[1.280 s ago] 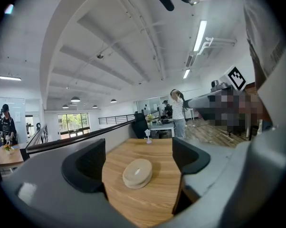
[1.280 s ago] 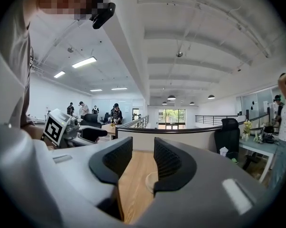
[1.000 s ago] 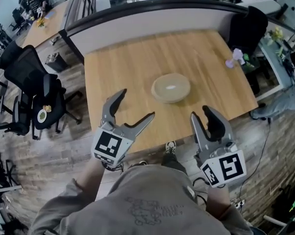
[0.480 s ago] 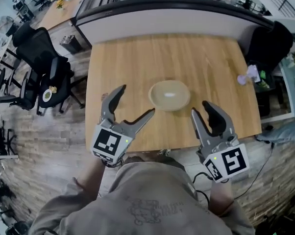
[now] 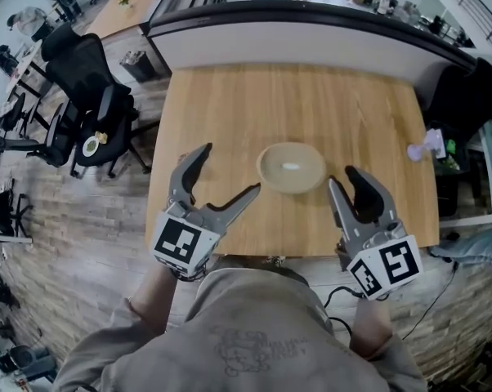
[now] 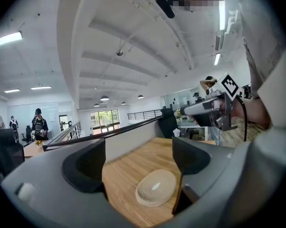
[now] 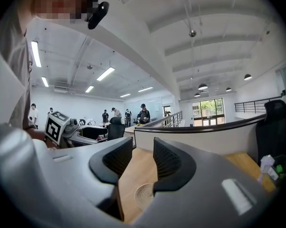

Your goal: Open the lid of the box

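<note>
A round, flat beige box [image 5: 291, 167] with its lid on sits near the front middle of the wooden table [image 5: 230, 104]. My left gripper [image 5: 230, 170] hovers just left of the box with its jaws spread wide and nothing between them. My right gripper [image 5: 344, 180] is held just right of the box, jaws apart by a narrower gap, also with nothing in them. In the left gripper view the ridged lid [image 6: 156, 188] lies beyond the left gripper [image 6: 139, 160]. The right gripper view shows part of the box [image 7: 144, 195] low beyond the right gripper [image 7: 143, 163].
A curved dark-topped partition [image 5: 311, 31] borders the table's far side. Black office chairs [image 5: 91, 96] stand on the left. A small purple item [image 5: 426, 147] sits off the table's right edge. People stand far off in the room.
The head view has swung, so the table and box sit further right and more square in frame. Both grippers keep their places beside the box with jaws unchanged.
</note>
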